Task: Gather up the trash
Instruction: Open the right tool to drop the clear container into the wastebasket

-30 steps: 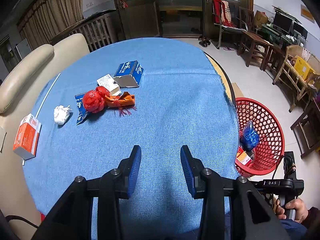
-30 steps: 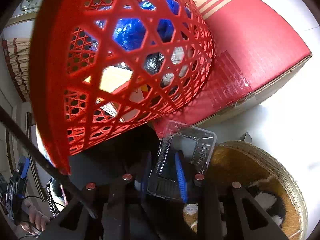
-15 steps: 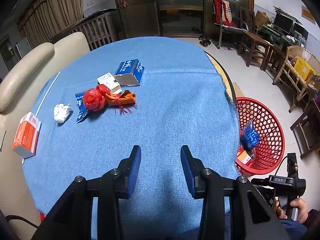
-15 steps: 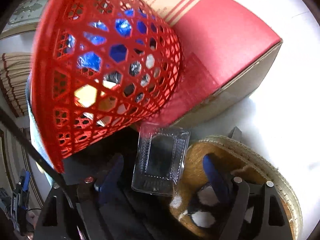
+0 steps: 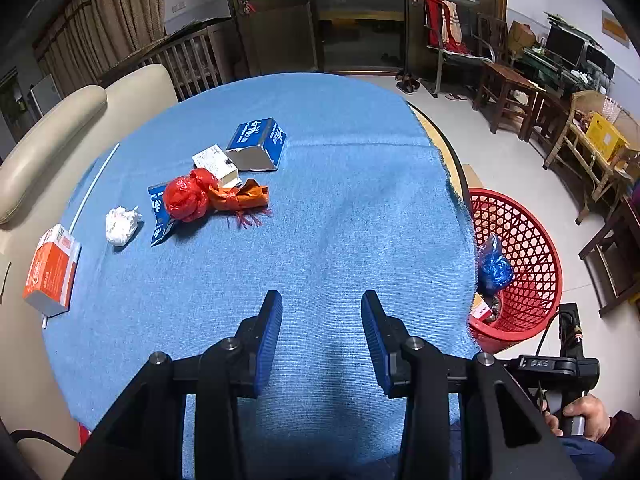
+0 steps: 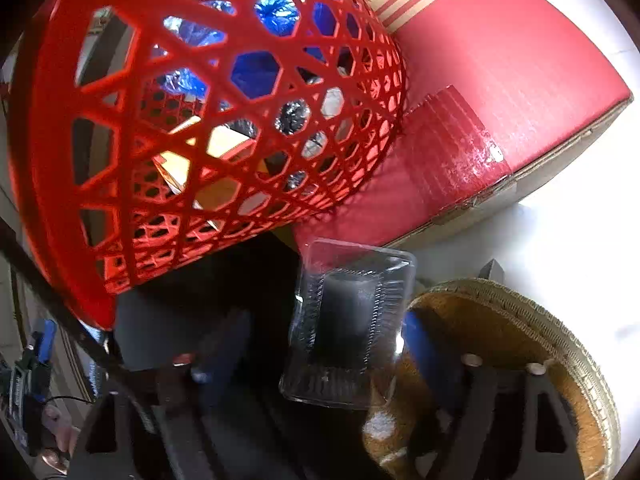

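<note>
A clear plastic tray [image 6: 348, 320] lies on the floor under the red mesh basket [image 6: 120, 160]. My right gripper [image 6: 320, 332] straddles the tray with its jaws closing. The right pad is at the tray's edge and the left finger stands apart from it. Over the blue tablecloth [image 5: 340, 220] my left gripper [image 5: 322, 308] is open and holds nothing. Beyond it lie a red bag [image 5: 186, 198], an orange wrapper [image 5: 240, 196], a blue carton [image 5: 256, 144], a white tissue [image 5: 122, 224] and an orange box [image 5: 52, 270]. The basket [image 5: 536, 264] holds a blue bag [image 5: 494, 268].
A red cardboard box [image 6: 500, 80] stands behind the basket, and a round brown mat [image 6: 500, 320] lies to the tray's right. A beige sofa [image 5: 48, 128] borders the table's left side. Wooden chairs [image 5: 504, 92] stand at the far right. A hand [image 5: 584, 420] grips the right handle.
The right gripper was shut on the clear tray, opened wide and let it drop to the floor, and now its jaws are narrower around it. The left gripper has not moved.
</note>
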The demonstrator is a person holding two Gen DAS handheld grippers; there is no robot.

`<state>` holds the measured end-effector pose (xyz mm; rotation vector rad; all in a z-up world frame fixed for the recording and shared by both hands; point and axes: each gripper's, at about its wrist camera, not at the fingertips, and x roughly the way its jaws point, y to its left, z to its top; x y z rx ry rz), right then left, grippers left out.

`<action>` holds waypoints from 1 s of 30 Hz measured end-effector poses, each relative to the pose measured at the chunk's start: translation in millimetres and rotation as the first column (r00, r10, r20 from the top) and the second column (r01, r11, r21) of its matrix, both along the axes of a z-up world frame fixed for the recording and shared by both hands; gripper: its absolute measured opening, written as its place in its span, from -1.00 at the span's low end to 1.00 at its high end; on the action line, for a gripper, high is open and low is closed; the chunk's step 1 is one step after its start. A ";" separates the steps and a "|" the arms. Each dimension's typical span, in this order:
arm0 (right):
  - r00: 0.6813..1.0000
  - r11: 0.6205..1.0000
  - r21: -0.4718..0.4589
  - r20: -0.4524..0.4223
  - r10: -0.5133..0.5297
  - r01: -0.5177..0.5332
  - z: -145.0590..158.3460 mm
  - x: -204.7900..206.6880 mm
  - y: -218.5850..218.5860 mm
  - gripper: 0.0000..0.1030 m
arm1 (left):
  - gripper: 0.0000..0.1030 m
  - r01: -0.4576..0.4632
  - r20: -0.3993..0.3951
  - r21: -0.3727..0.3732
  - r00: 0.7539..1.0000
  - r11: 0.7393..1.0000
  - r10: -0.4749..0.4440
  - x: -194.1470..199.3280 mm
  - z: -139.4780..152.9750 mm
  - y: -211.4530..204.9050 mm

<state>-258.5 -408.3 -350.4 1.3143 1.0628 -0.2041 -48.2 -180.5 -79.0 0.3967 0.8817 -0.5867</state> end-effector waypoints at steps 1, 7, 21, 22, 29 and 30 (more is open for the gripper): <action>1.000 1.000 -0.013 -0.010 0.013 -0.013 0.0 1.4 0.3 0.05 | -0.19 0.000 0.000 -0.002 1.000 1.000 0.000 0.3 0.3 0.4; 1.000 1.000 -0.014 -0.015 0.017 -0.017 -8.7 1.0 0.0 -0.09 | -0.19 -0.009 -0.006 -0.002 1.000 1.000 0.009 2.6 -0.1 2.6; 0.998 0.999 -0.004 0.040 -0.053 0.053 18.1 -31.2 -17.0 -0.11 | -0.19 -0.034 0.005 -0.005 0.999 0.999 0.034 8.4 4.6 10.5; 0.998 0.999 -0.012 0.045 -0.050 0.051 26.6 -36.3 -20.2 -0.11 | -0.19 -0.039 0.008 -0.008 0.999 0.999 0.039 9.7 6.0 12.2; 0.989 0.981 -0.187 0.149 -0.021 0.049 133.4 -70.3 -54.8 -0.11 | -0.19 -0.098 0.010 -0.029 0.995 0.995 0.098 21.6 10.2 26.4; 0.981 0.974 -0.219 0.194 -0.017 0.060 154.3 -68.5 -59.1 -0.10 | -0.19 -0.101 0.010 -0.029 0.995 0.994 0.101 22.2 10.2 27.1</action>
